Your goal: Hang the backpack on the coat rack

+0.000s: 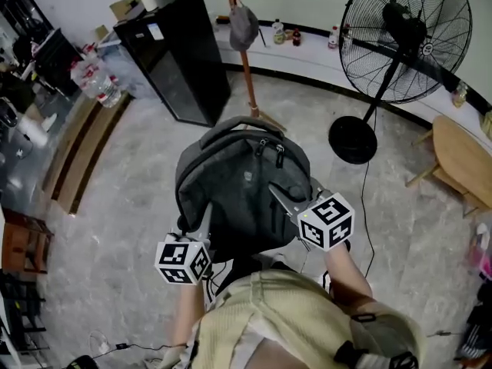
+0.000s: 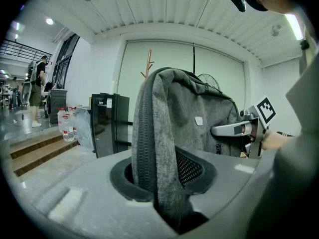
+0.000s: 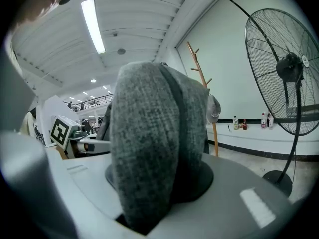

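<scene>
Left tongs (image 1: 201,225) & right tongs (image 1: 290,206) both clamped on grey backpack (image 1: 242,183) (one per side), coat rack (image 1: 247,75) standing beyond.

The backpack (image 1: 242,187) is grey heathered cloth with dark zips, a small pale label on its front panel and a curved carry handle at its top. It is upright and lifted clear of the floor, pinched at its lower edges at about 7 and 4 o'clock. The coat rack (image 1: 247,68) stands at 12 o'clock from it, near the handle. It is a slim orange-brown wooden pole with short upturned pegs and splayed feet. The two are not touching.
</scene>
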`<state>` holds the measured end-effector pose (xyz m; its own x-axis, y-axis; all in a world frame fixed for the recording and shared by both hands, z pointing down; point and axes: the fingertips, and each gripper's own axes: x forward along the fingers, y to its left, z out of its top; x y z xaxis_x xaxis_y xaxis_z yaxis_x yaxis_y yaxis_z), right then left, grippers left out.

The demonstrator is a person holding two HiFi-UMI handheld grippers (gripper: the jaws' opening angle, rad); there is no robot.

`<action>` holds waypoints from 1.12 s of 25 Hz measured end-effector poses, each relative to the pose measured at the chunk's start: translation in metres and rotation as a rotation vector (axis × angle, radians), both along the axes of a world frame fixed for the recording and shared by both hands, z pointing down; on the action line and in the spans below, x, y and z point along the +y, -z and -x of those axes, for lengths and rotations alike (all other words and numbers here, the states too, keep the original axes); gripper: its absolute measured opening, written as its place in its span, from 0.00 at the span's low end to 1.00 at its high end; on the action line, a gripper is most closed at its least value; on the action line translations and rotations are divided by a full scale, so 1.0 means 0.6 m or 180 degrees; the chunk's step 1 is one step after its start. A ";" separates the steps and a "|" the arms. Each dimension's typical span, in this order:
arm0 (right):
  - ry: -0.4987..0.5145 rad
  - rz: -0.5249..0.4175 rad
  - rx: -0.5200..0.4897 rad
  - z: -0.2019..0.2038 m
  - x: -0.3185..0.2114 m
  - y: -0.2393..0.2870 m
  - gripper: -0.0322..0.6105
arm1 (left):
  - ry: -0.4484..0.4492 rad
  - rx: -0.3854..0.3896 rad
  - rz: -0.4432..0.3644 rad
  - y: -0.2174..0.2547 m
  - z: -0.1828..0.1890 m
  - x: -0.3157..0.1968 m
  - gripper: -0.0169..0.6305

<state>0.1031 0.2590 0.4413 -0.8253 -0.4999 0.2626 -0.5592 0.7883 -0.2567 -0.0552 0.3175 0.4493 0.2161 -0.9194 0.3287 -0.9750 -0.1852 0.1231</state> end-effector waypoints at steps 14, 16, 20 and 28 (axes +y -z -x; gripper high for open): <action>-0.0077 0.0044 0.0123 0.041 -0.040 0.001 0.24 | -0.0047 0.0120 0.0026 -0.010 0.042 -0.046 0.21; -0.0119 0.0032 0.0178 0.044 -0.051 0.003 0.24 | -0.0093 0.0185 0.0023 -0.013 0.045 -0.061 0.21; -0.0160 0.0021 0.0241 0.061 -0.072 0.007 0.24 | -0.0144 0.0259 0.0009 -0.017 0.063 -0.089 0.21; -0.0194 0.0076 0.0304 0.119 -0.121 0.002 0.24 | -0.0194 0.0322 0.0041 -0.026 0.120 -0.141 0.21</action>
<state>0.0315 0.1863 0.4402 -0.7642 -0.5411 0.3509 -0.6287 0.7464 -0.2182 -0.1272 0.2330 0.4648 0.3043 -0.8993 0.3140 -0.9444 -0.2416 0.2232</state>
